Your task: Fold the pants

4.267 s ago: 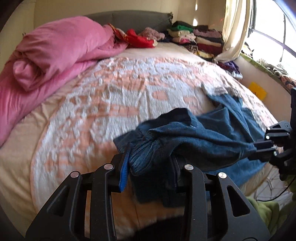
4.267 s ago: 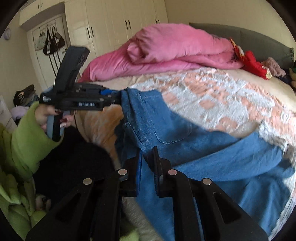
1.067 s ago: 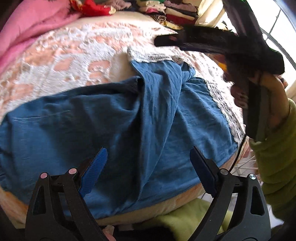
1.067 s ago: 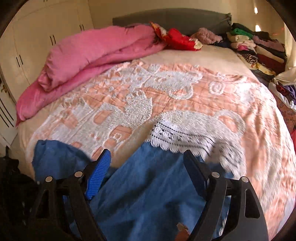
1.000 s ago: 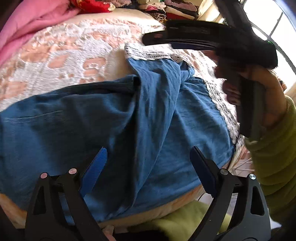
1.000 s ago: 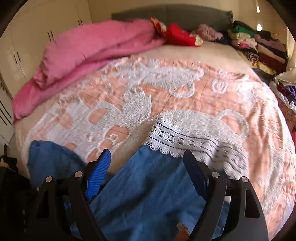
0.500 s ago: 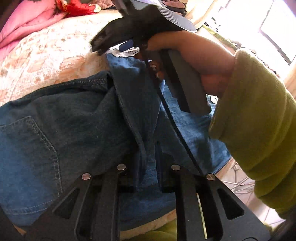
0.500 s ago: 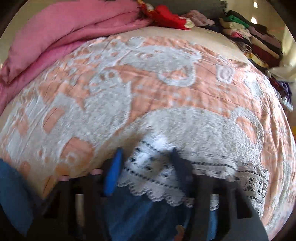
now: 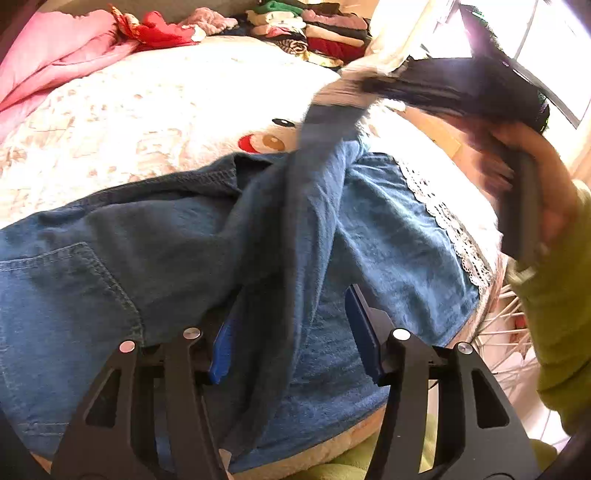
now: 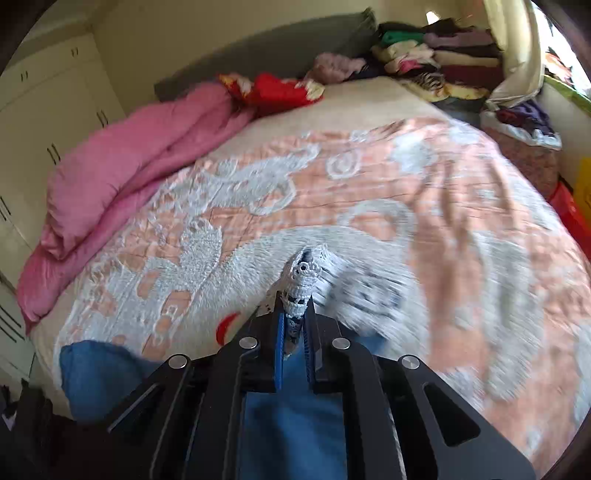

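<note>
Both blurred: right hand-held gripper (image 10: 294, 328) clenches pants (image 9: 184, 258) lace hem; left hand-held gripper (image 9: 291, 332) released.

Left wrist view: pants (image 9: 155, 251) across the lower and middle frame, on the bed (image 9: 155, 99); one leg rising toward the upper right into the right gripper (image 9: 354, 86). Left gripper (image 9: 291, 336) at bottom centre, astride a fold. Quilt (image 9: 55, 70) upper left; stacked clothes (image 9: 314, 29) top centre. Right wrist view: right gripper (image 10: 294, 325) lower centre, hem between its fingers; wardrobe (image 10: 44, 110) at left.
</note>
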Demonstrator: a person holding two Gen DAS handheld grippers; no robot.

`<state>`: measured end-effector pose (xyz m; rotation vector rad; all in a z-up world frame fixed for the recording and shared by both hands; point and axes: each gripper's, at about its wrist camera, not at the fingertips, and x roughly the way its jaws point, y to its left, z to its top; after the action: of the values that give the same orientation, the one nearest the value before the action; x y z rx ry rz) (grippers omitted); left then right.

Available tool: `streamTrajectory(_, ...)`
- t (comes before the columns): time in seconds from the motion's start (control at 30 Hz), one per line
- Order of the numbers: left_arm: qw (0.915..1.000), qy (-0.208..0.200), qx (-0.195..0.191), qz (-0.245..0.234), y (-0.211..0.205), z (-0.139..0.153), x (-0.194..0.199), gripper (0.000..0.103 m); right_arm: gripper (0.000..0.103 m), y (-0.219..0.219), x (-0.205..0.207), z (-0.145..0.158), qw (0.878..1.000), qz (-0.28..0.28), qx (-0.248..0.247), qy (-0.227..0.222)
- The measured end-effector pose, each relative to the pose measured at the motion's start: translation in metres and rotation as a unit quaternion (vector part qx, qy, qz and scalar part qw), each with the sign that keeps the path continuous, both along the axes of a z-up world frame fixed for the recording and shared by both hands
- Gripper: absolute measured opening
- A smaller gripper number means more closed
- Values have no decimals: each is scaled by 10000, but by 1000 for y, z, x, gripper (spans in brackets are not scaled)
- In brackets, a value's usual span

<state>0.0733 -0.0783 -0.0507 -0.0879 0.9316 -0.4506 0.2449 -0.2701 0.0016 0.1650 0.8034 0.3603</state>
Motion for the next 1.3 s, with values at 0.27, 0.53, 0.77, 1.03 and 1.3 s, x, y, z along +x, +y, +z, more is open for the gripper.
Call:
streamTrajectory(0.27,9989,-324,325,-90,8,11,-7,0,8,-66,-77,11,9987,-361,353,104)
streamTrajectory(0.53,9964,-485,472,-511,-6,21,-22,0,8,-96,-145,-13,9959,-558,456,545)
streamTrajectory(0.77,9919,-292,958,-785,-22,11,-36,0,8,-106,-171,-58,9895,-693,522,1157)
streamTrajectory(1.03,9901,-138,1116,-842,-27,1,-39,0,18,-121,-183,-61,9874,-708,763,1190)
streamTrajectory(1.3,9871,0,1297,-942,-32,-4,-45,0,12,-124,-187,-71,9884,-686,497,1257)
